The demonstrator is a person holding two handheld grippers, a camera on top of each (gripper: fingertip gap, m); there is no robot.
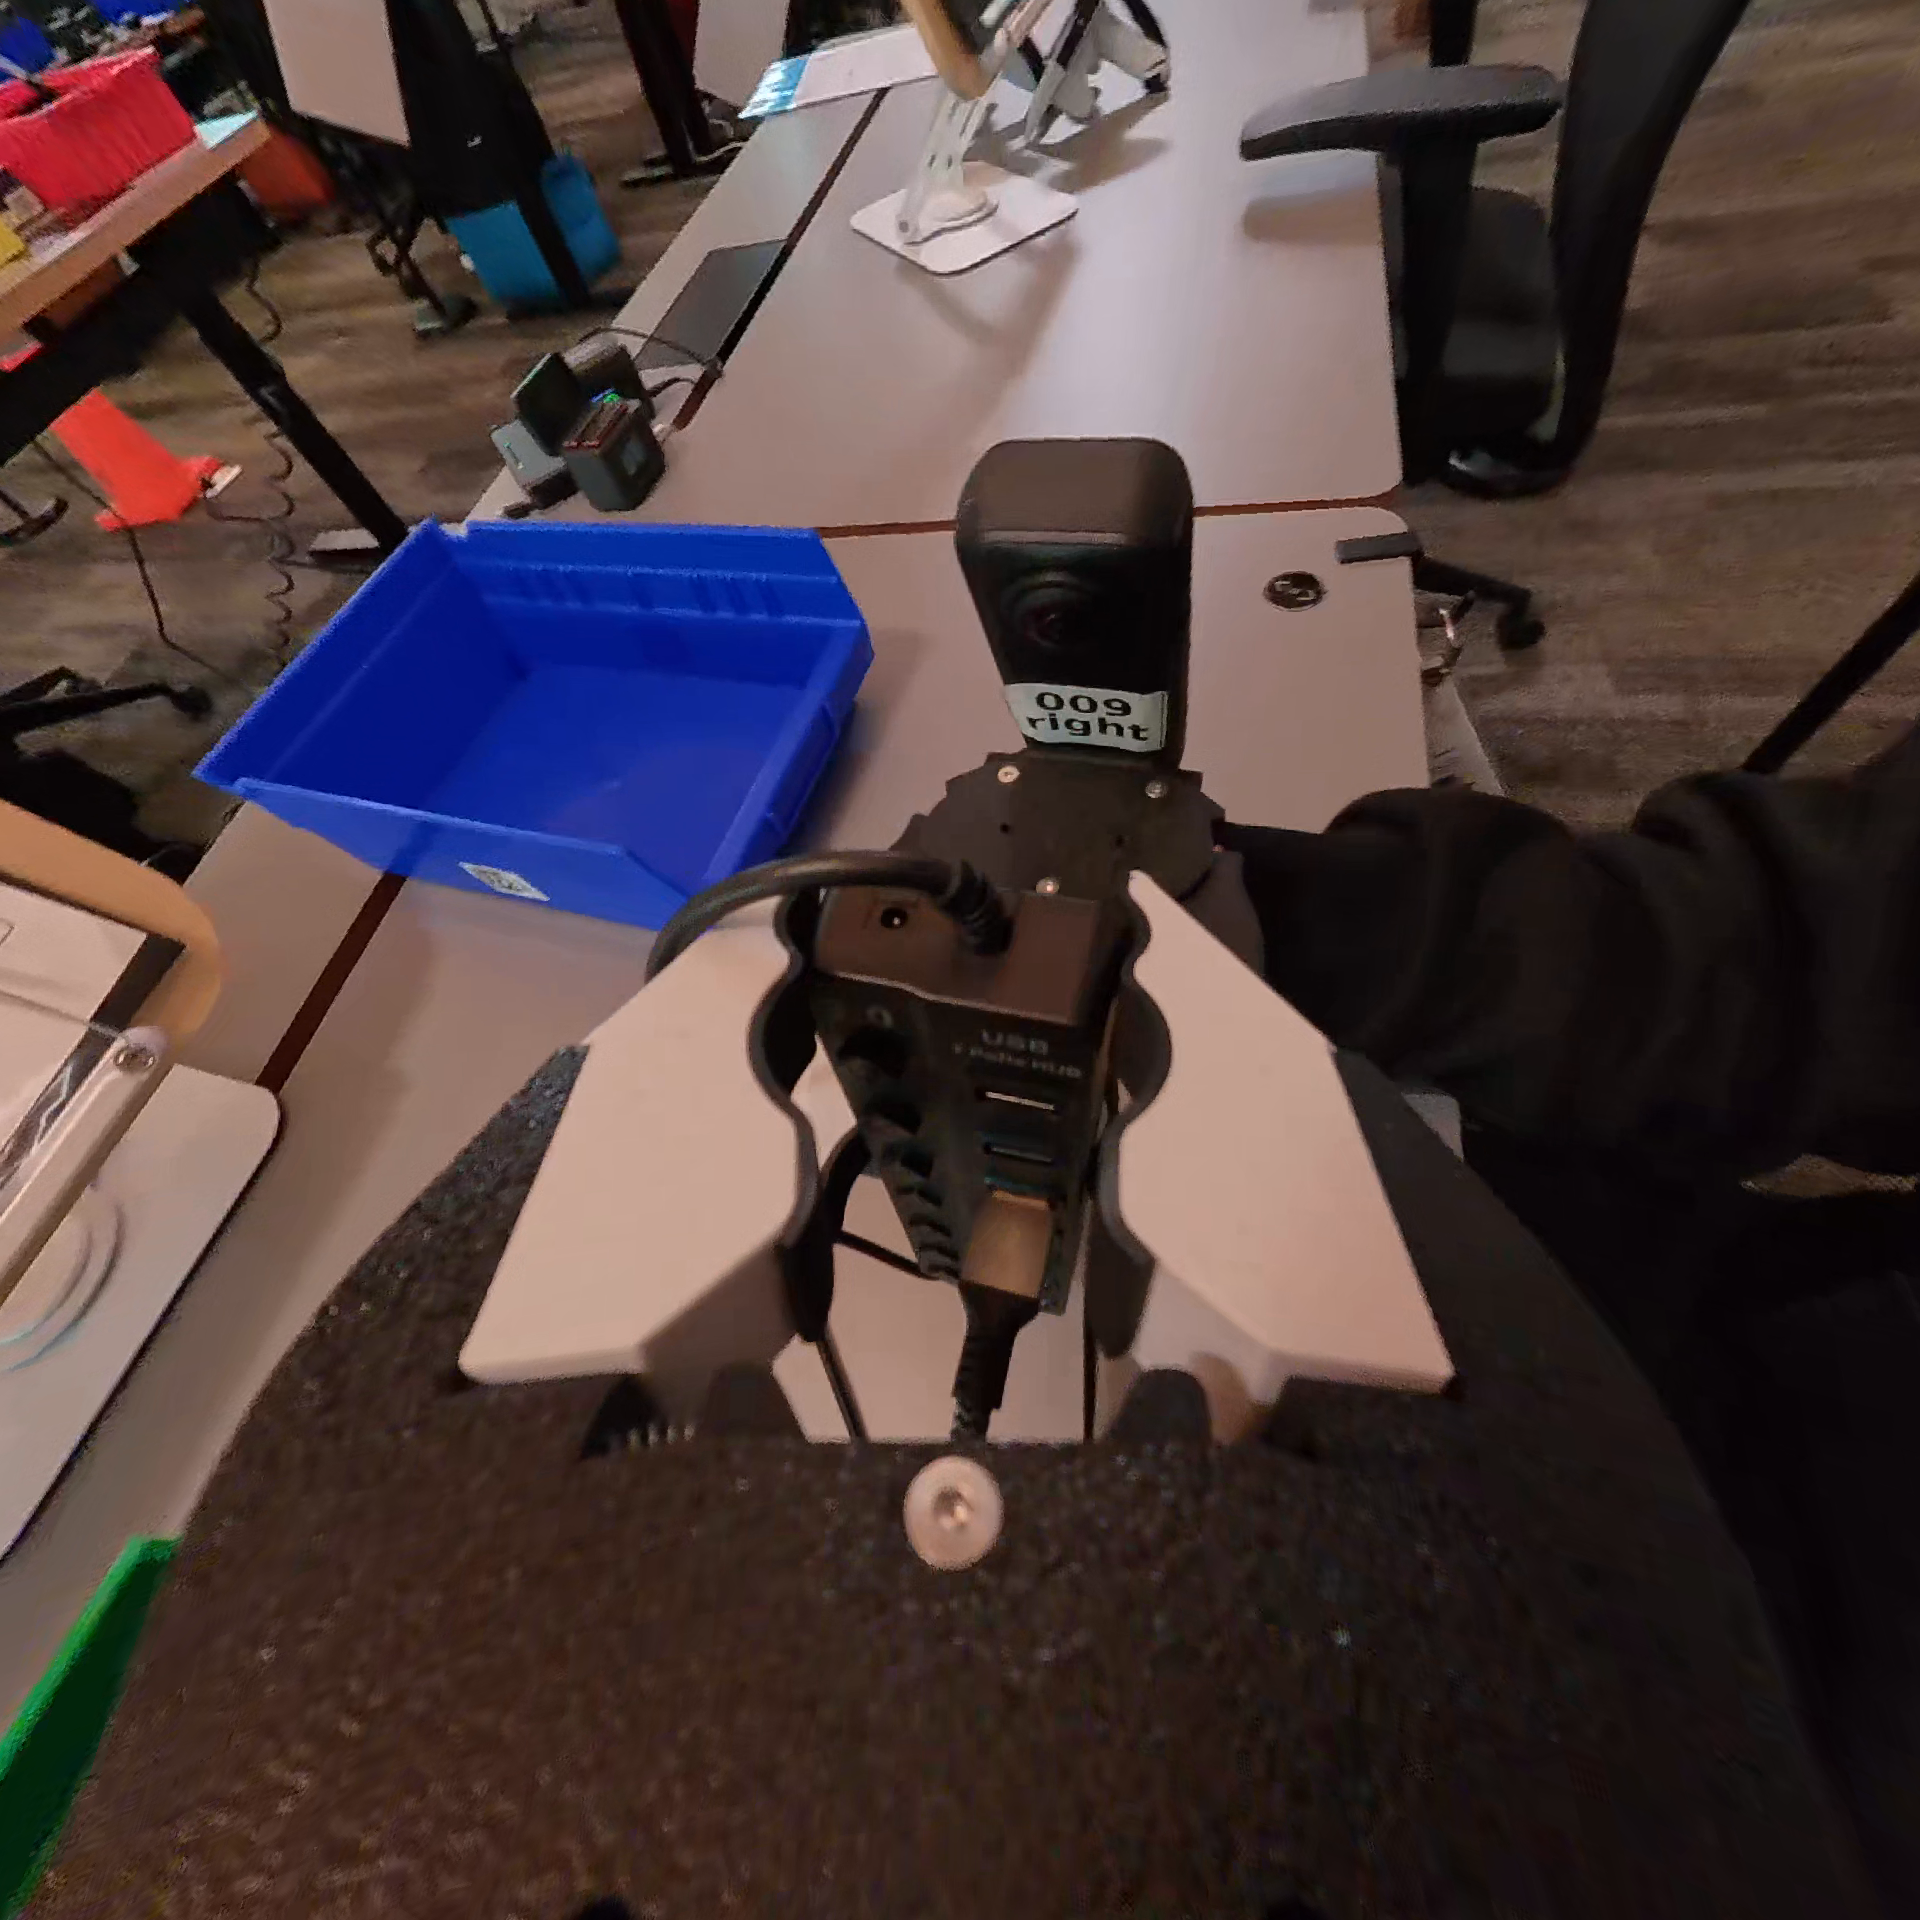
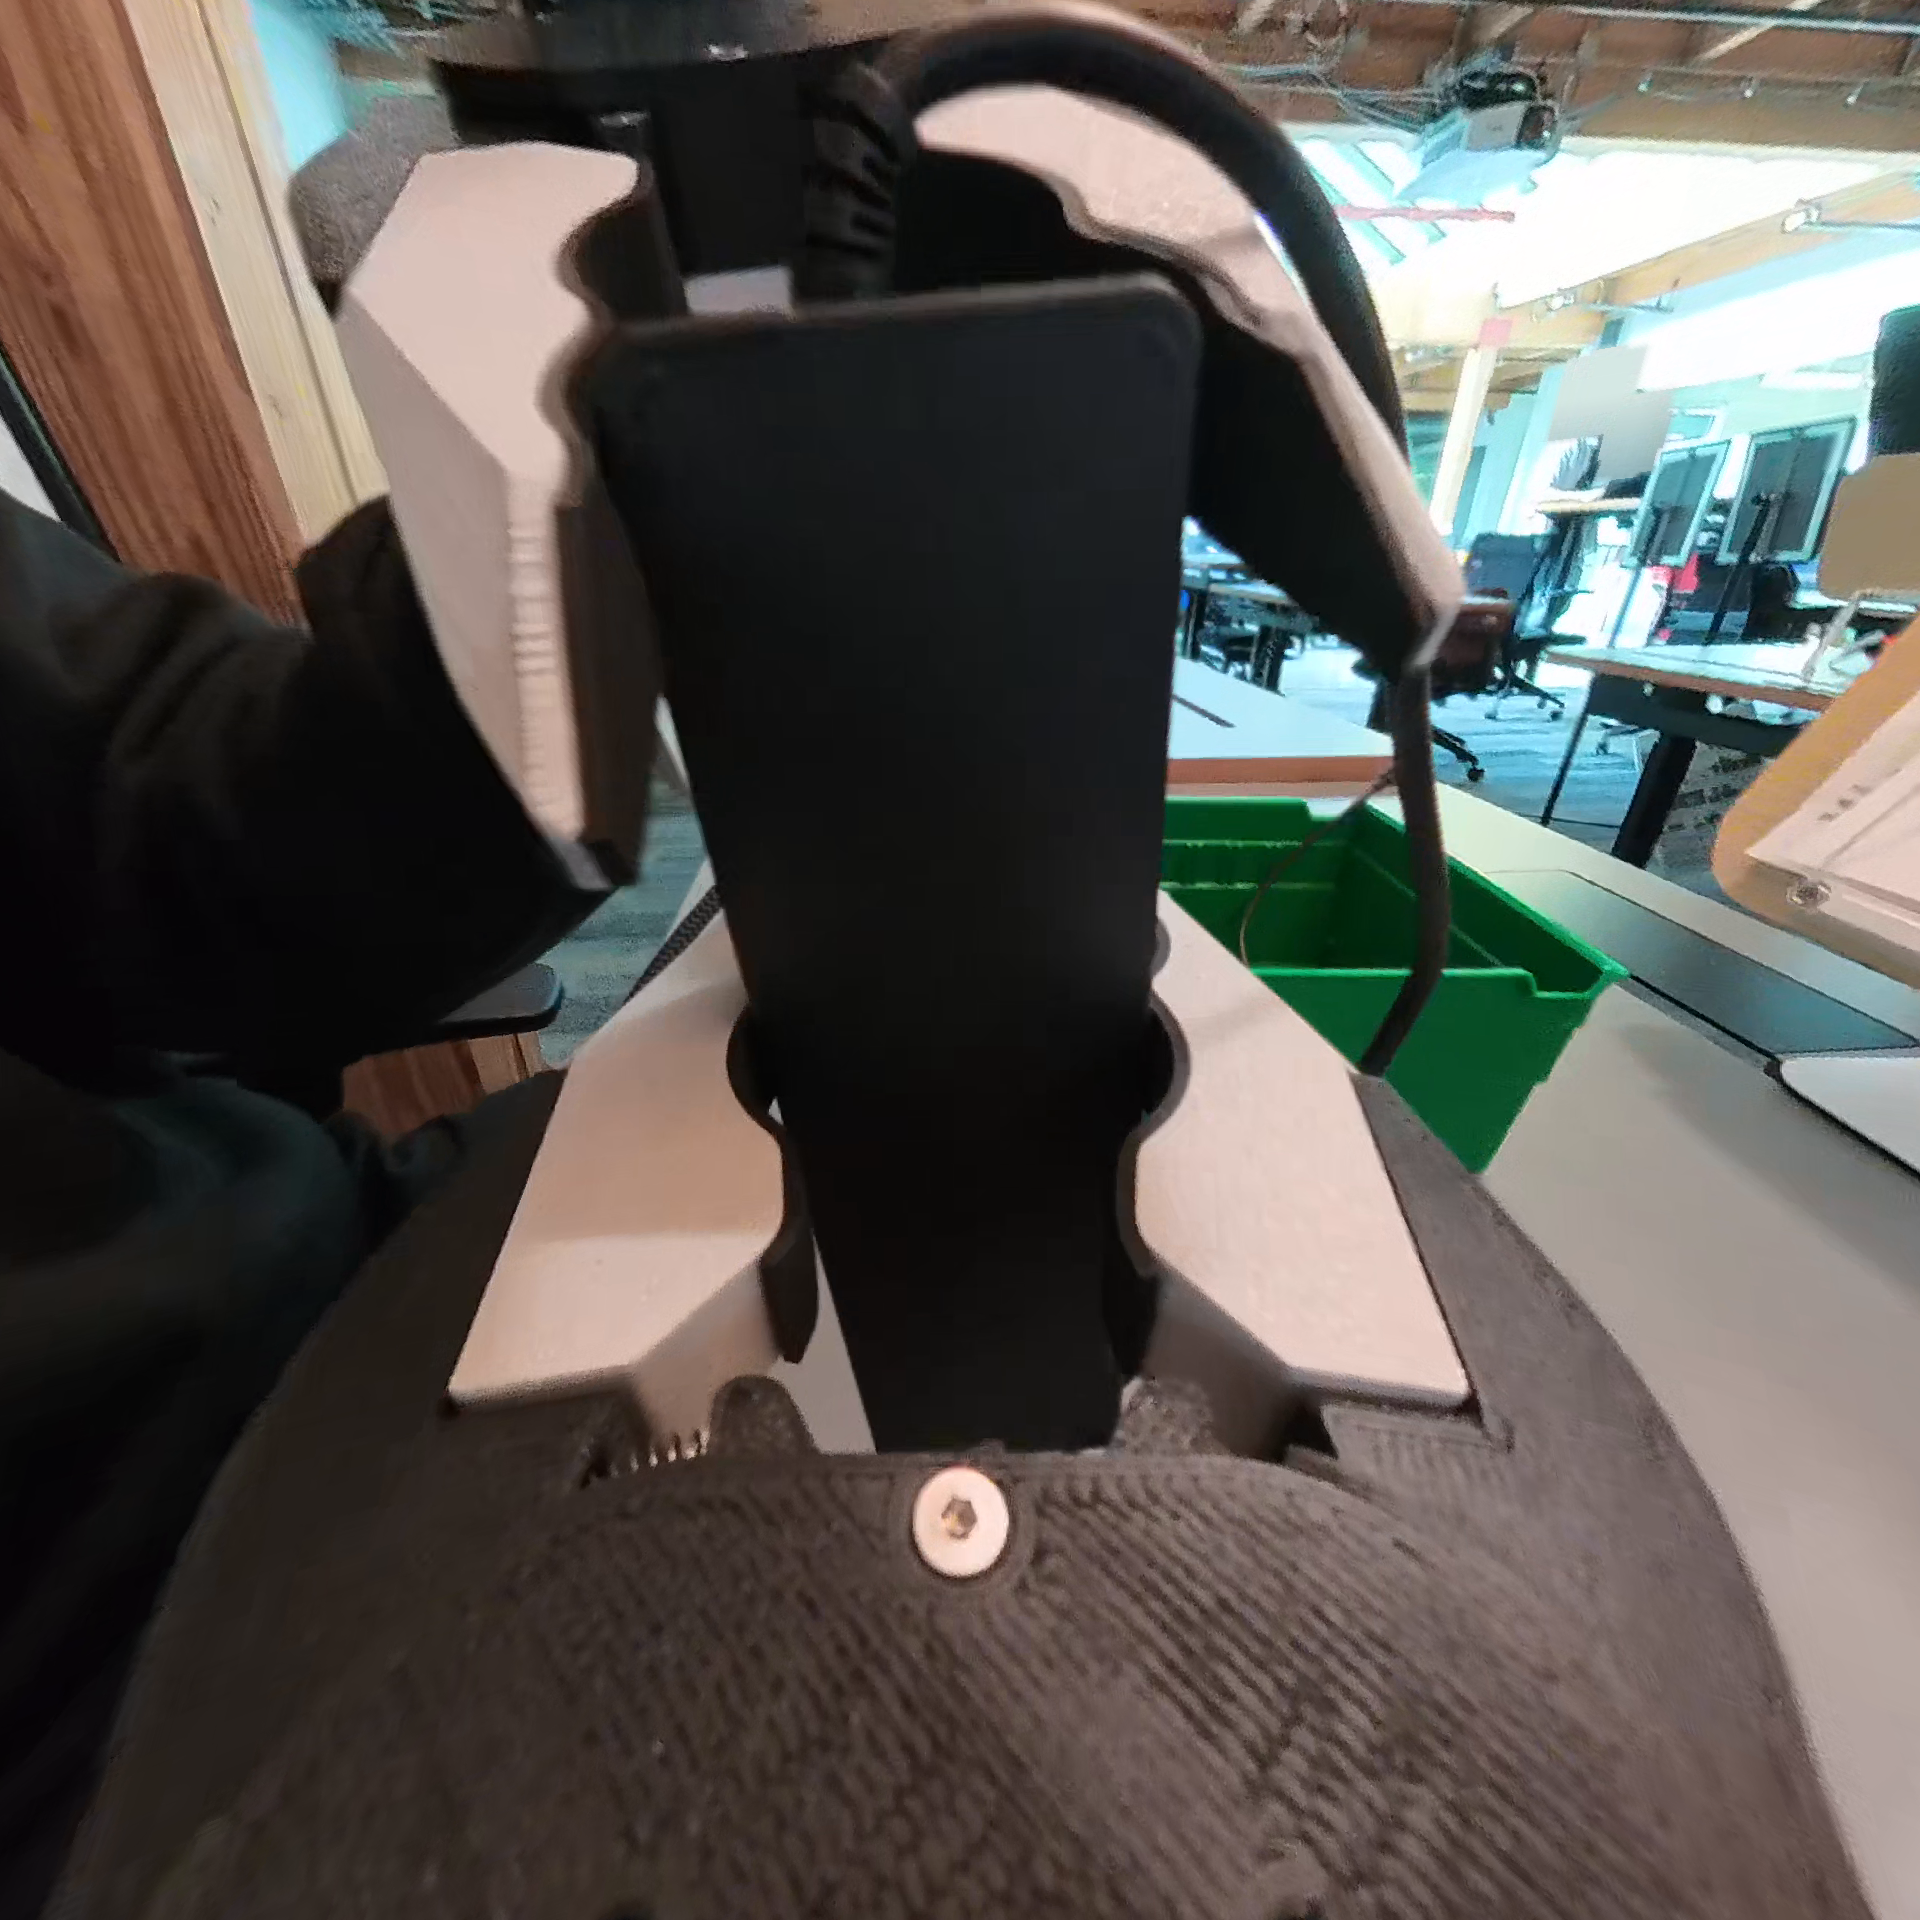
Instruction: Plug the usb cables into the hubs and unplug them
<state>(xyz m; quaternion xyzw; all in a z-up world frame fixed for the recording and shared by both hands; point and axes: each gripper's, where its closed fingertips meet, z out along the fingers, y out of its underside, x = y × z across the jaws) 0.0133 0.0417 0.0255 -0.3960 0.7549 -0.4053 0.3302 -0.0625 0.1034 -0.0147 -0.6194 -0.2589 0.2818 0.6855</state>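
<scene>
We see one black hub point(image 1: 961, 1049) held in the air between both tools: the left gripper point(image 1: 951, 1174) is clamped on its sides and the right gripper point(image 2: 956, 1195) on its far end. It seems light, stiff and smooth, so narrow sides give the best hold. One gold-ended USB cable point(image 1: 1003, 1247) sits in a port; two bins, blue bin point(image 1: 540, 717) and green bin point(image 2: 1382, 935), stand on the desk point(image 1: 1143, 343).

Printed labels mark the camera sticker point(image 1: 1086, 715), hub point(image 1: 1023, 1049) and blue bin point(image 1: 499, 881).
</scene>
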